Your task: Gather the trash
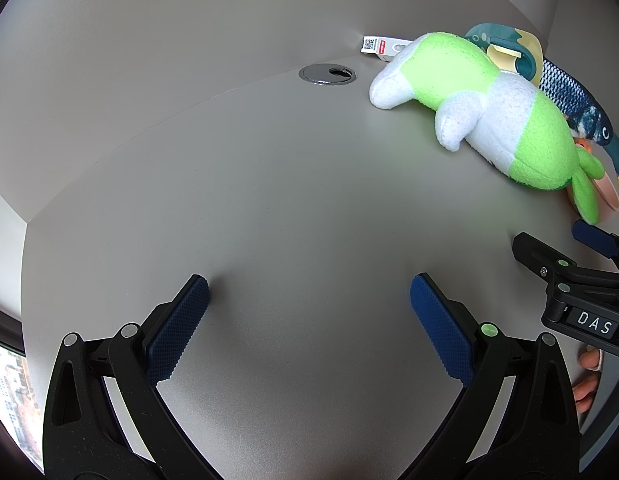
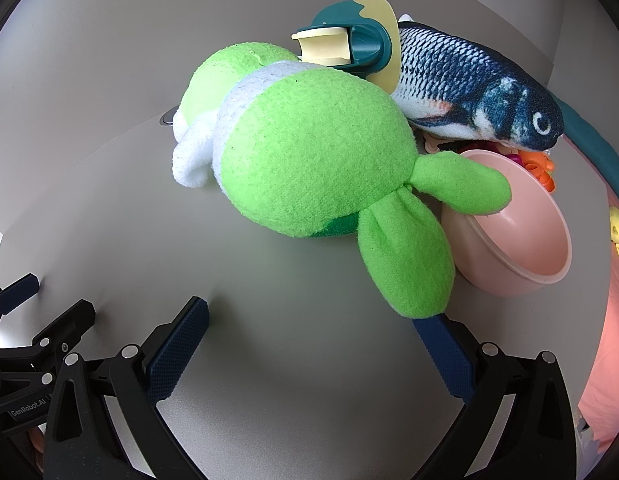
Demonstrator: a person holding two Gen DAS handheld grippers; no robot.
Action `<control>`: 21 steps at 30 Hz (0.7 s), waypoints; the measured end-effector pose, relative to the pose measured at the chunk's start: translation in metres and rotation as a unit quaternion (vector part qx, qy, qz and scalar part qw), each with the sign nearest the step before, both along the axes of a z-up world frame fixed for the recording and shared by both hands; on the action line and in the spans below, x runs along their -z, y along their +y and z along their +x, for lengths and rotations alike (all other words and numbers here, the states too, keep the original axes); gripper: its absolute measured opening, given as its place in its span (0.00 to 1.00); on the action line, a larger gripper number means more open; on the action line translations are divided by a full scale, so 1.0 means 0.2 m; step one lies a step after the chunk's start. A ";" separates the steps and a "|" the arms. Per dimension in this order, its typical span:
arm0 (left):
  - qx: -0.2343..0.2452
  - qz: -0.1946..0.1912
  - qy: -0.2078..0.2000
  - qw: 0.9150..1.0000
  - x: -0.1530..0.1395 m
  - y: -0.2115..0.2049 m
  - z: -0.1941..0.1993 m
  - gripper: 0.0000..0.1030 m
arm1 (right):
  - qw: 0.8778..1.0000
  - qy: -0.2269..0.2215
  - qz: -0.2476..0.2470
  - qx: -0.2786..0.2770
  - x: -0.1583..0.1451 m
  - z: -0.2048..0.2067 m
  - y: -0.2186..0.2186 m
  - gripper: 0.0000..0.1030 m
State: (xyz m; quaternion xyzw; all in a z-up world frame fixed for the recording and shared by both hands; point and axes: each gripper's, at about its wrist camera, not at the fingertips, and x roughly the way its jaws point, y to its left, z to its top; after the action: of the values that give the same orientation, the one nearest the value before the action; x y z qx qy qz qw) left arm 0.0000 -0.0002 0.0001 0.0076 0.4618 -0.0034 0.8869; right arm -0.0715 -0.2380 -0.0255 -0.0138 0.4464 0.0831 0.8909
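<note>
A small white carton (image 1: 379, 47) with a QR label lies at the far edge of the grey table (image 1: 269, 184), behind a green and white plush toy (image 1: 493, 108). My left gripper (image 1: 309, 292) is open and empty, low over the bare table. My right gripper (image 2: 315, 316) is open and empty, its right finger (image 2: 441, 344) just under the plush toy's (image 2: 309, 160) green foot. The right gripper also shows at the right edge of the left wrist view (image 1: 557, 248); the left gripper shows at the lower left of the right wrist view (image 2: 45, 304).
A fish plush (image 2: 477, 88), a teal and cream toy (image 2: 349, 40), a pink bowl (image 2: 521, 240) and small orange (image 2: 541, 168) and yellow (image 2: 617, 228) toys lie to the right. A round cable grommet (image 1: 327, 74) sits in the table. A wall stands behind.
</note>
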 end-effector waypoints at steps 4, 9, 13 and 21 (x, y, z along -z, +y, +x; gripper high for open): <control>0.000 0.000 0.000 1.000 0.00 0.00 0.00 0.94 | 1.000 0.000 0.000 0.000 0.00 0.00 0.00 0.98; 0.000 0.000 0.000 1.000 0.00 0.00 0.00 0.94 | 1.000 0.000 0.000 0.000 0.00 0.00 0.00 0.98; -0.001 -0.001 0.000 1.000 0.00 0.00 0.00 0.94 | 1.000 0.000 0.000 0.000 0.00 0.00 0.00 0.98; 0.001 -0.002 -0.001 1.000 0.01 0.01 0.00 0.94 | 1.000 0.000 0.001 -0.005 0.00 0.00 -0.02 0.98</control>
State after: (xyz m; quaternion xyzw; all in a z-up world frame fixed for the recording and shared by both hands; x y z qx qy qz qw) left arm 0.0005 0.0022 -0.0016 0.0064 0.4613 -0.0051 0.8872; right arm -0.0725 -0.2412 -0.0255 -0.0152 0.4458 0.0885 0.8906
